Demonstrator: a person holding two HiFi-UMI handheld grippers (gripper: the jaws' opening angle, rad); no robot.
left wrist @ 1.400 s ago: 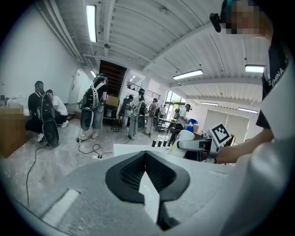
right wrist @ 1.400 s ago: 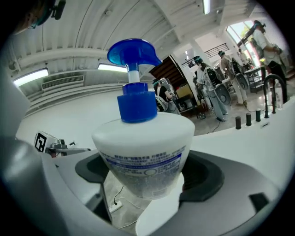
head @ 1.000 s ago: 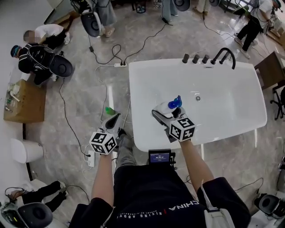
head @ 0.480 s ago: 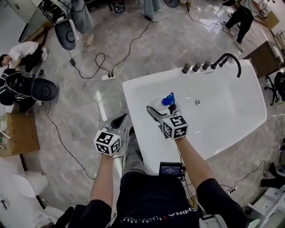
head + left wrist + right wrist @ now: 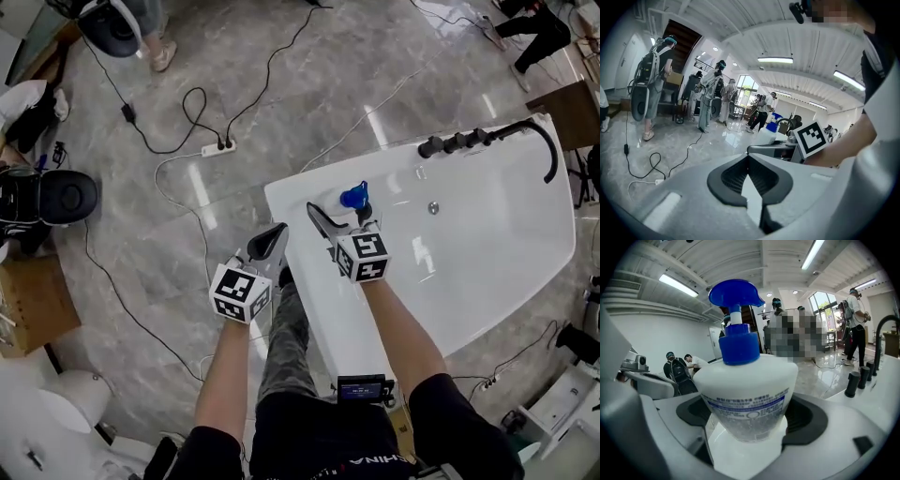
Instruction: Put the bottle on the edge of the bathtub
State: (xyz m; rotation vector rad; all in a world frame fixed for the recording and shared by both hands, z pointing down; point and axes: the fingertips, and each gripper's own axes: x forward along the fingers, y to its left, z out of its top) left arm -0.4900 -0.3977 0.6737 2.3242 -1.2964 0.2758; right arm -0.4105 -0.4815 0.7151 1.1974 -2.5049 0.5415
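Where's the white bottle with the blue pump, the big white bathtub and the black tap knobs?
White bottle with blue pump (image 5: 745,394): right gripper view, its labelled body.
White bathtub (image 5: 502,234): head view, its bare inside.
Black tap knobs (image 5: 431,147): head view, leftmost knob.

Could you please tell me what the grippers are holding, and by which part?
The right gripper clamps the bottle by its lower body; the left gripper holds nothing.

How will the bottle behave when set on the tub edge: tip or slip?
The bottle may tip: its tall blue pump sits above the body. Smooth plastic on the glossy tub rim may slide. It seems stiff, showing no dent.
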